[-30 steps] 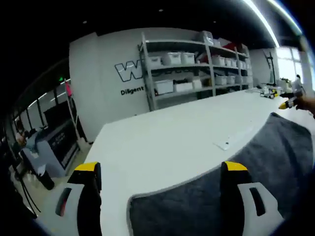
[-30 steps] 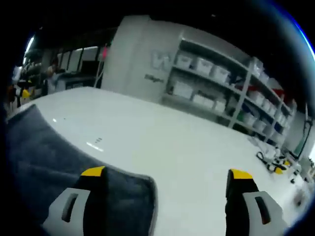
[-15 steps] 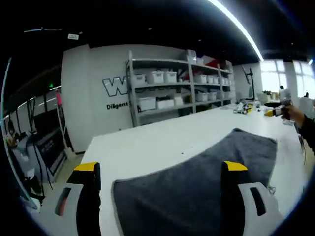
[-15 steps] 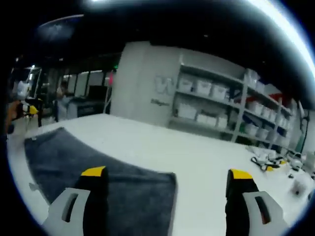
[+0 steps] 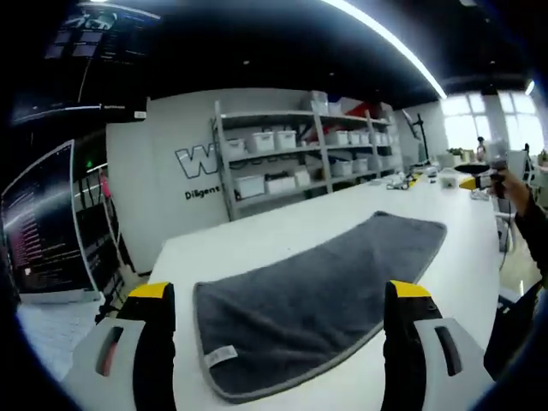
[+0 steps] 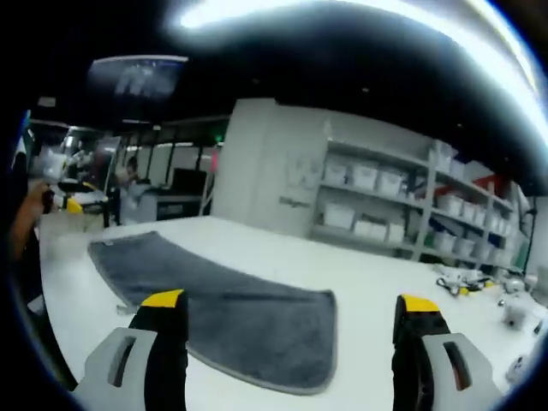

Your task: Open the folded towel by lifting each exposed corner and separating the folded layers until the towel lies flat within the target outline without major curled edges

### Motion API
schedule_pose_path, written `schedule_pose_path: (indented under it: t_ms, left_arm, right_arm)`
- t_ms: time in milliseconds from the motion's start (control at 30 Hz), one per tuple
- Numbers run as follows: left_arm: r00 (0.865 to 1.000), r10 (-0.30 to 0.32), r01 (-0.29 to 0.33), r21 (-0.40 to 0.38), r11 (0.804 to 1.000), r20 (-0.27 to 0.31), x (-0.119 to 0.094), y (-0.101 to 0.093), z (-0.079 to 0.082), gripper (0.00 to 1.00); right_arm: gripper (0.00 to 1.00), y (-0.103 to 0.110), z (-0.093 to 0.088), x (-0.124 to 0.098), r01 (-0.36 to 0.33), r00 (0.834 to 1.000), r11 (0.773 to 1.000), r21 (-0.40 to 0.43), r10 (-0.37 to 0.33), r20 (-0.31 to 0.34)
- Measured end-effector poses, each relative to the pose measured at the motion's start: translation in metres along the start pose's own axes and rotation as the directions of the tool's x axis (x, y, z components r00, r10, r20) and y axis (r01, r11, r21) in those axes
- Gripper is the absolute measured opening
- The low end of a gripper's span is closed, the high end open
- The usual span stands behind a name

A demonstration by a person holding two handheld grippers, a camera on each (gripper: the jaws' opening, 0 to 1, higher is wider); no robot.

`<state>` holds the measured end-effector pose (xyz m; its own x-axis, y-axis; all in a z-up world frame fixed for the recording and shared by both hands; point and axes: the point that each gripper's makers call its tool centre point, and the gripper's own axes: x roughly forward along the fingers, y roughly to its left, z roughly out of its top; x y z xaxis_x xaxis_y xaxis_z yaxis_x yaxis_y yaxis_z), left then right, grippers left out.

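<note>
A dark grey towel [image 5: 317, 295] lies spread flat on the white table [image 5: 257, 240], with a small white label near its front corner. My left gripper [image 5: 278, 295] stands open above the towel's left end, nothing between its yellow-tipped fingers [image 5: 152, 293]. In the right gripper view the same towel [image 6: 231, 312] stretches from far left to the middle. My right gripper [image 6: 291, 304] is open over the towel's right end, holding nothing. The other gripper shows small at the far right [image 5: 479, 175] of the left gripper view, and at the far left [image 6: 68, 205] of the right gripper view.
Grey shelves [image 5: 291, 163] with white bins stand along the back wall beyond the table. Small tools and cables [image 6: 467, 287] lie on the table's far right. A person's hand and sleeve [image 5: 522, 214] show at the right edge.
Both grippers have pulled back and up from the towel, so the whole towel now lies in view, spread flat. Both stay open.
</note>
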<state>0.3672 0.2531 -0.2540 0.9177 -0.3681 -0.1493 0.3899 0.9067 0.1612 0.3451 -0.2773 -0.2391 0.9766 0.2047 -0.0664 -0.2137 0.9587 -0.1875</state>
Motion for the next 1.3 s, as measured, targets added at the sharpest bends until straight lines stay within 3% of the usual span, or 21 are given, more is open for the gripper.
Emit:
schedule_pose_path:
  t_ms: [200, 333, 600, 800, 1300]
  left_arm:
    - [0.998, -0.024, 0.027, -0.046, 0.999, 0.061, -0.02, -0.005, -0.003, 1.0]
    - [0.998, -0.038, 0.04, -0.039, 0.998, 0.052, -0.023, -0.008, -0.014, 1.0]
    - [0.998, -0.014, 0.019, -0.075, 0.997, 0.058, -0.024, 0.001, -0.027, 0.98]
    - [0.994, -0.003, 0.01, -0.065, 0.998, 0.105, -0.021, -0.001, -0.019, 1.0]
    - [0.998, -0.032, 0.037, -0.075, 0.997, 0.062, -0.022, -0.015, -0.03, 1.0]
  right_arm:
    - [1.0, 0.008, -0.008, -0.028, 0.013, 1.0, 1.0, 0.013, -0.013, 0.008]
    - [1.0, 0.01, -0.016, -0.037, 0.015, 1.0, 0.999, 0.037, -0.016, 0.015]
    - [1.0, 0.003, -0.04, -0.03, 0.026, 0.999, 0.997, 0.068, -0.024, -0.032]
    - [1.0, 0.007, -0.05, -0.028, 0.014, 0.999, 0.996, 0.088, -0.009, -0.047]
    - [1.0, 0.01, -0.055, -0.03, 0.003, 0.998, 0.996, 0.092, 0.002, -0.056]
